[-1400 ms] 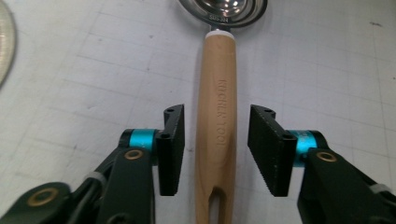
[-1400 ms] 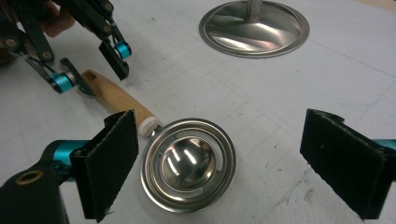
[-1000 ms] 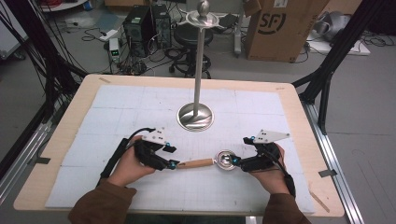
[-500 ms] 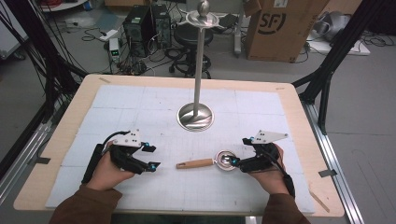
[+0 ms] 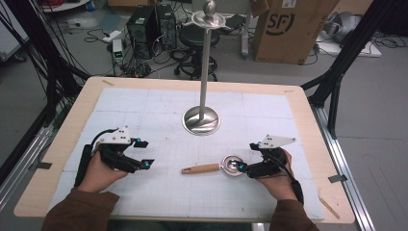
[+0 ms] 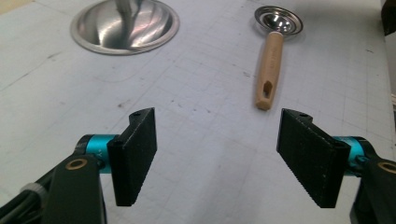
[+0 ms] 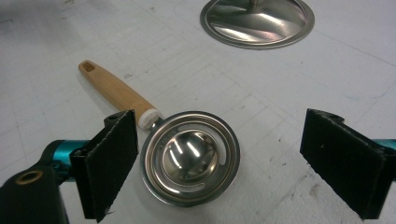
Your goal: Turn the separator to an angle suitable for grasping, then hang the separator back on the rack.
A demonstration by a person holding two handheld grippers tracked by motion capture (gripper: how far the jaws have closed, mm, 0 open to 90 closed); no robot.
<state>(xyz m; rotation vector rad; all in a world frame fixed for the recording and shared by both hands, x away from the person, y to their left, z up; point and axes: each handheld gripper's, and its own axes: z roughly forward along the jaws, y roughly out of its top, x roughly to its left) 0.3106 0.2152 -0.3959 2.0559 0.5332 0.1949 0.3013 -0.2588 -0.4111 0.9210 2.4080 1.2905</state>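
A small metal ladle [image 5: 233,165] with a wooden handle [image 5: 207,169] lies flat on the white mat, handle pointing left. My right gripper [image 5: 247,157] is open at its bowl. In the right gripper view the bowl [image 7: 189,156] lies between the wide-set jaws of the right gripper [image 7: 219,140]; the left pad [image 7: 109,158] is close to the rim and the right pad is well clear. My left gripper [image 5: 145,153] sits apart to the left of the handle end, open. Its jaws have just been opening, with nothing between them. The left gripper view has the ladle [image 6: 271,60] ahead of the left gripper [image 6: 217,140].
A steel stand with a round base [image 5: 201,120] and a tall pole [image 5: 206,62] rises from the middle of the mat, behind the ladle. Its base [image 6: 125,23] [image 7: 257,21] appears in both gripper views. The wooden table edge [image 5: 308,125] borders the mat.
My left gripper has let go of the wooden handle and drawn back to the left, its jaws spreading wider. The ladle and my right gripper have stayed put.
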